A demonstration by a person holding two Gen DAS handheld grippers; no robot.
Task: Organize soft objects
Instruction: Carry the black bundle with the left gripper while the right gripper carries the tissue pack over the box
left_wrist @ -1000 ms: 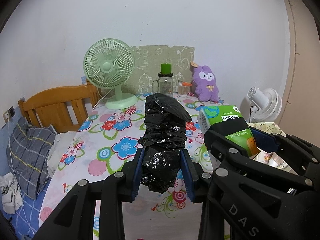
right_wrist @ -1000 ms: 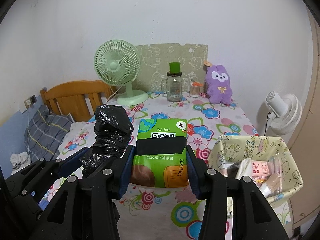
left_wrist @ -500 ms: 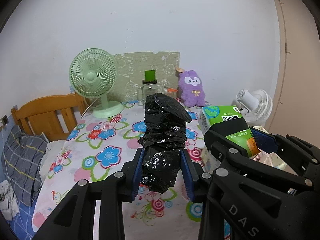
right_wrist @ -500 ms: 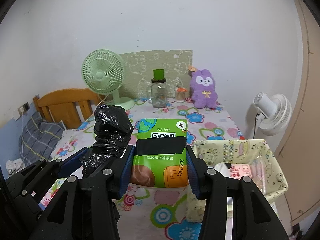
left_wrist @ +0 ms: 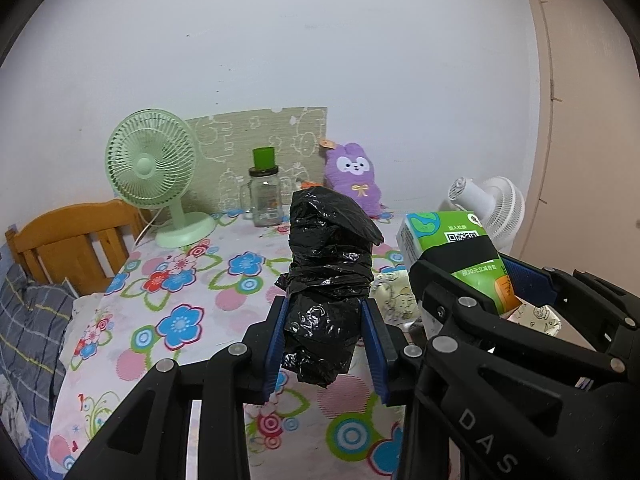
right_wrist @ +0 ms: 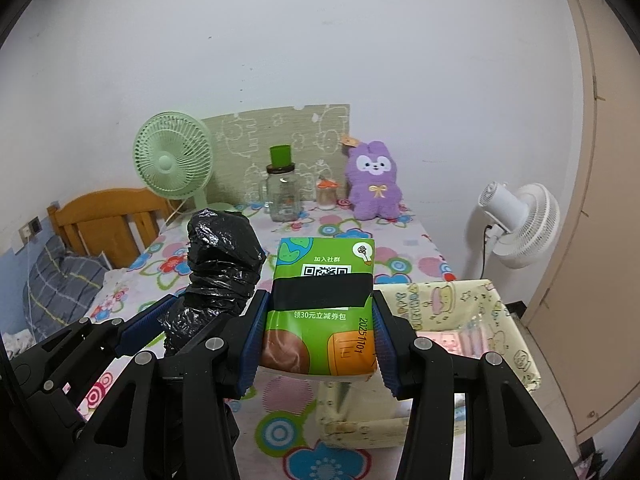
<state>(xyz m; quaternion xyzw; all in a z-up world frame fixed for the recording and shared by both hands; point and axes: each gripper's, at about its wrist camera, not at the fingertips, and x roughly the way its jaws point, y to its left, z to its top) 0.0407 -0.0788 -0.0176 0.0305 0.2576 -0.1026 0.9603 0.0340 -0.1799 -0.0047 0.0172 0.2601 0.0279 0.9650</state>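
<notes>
My left gripper [left_wrist: 326, 340] is shut on a roll of black plastic bags [left_wrist: 330, 276], held upright above the flowered tablecloth [left_wrist: 188, 280]. My right gripper [right_wrist: 318, 340] is shut on a green tissue pack [right_wrist: 324, 304] with a black band and a QR code. Each held thing also shows in the other view: the black roll [right_wrist: 222, 264] at the left, the tissue pack [left_wrist: 460, 256] at the right. Just right of and below the tissue pack stands a yellow patterned fabric basket [right_wrist: 516, 356] holding small packets.
At the back of the table stand a green desk fan [right_wrist: 174, 164], a glass jar with a green lid [right_wrist: 284, 192], a purple plush rabbit [right_wrist: 374, 186] and a patterned board [right_wrist: 280, 144]. A white fan [right_wrist: 520, 224] is at right, a wooden headboard [right_wrist: 108, 220] and bedding at left.
Both grippers have moved together to the right with their loads. The table's back items have slid left in view, and the basket has come closer under the right gripper.
</notes>
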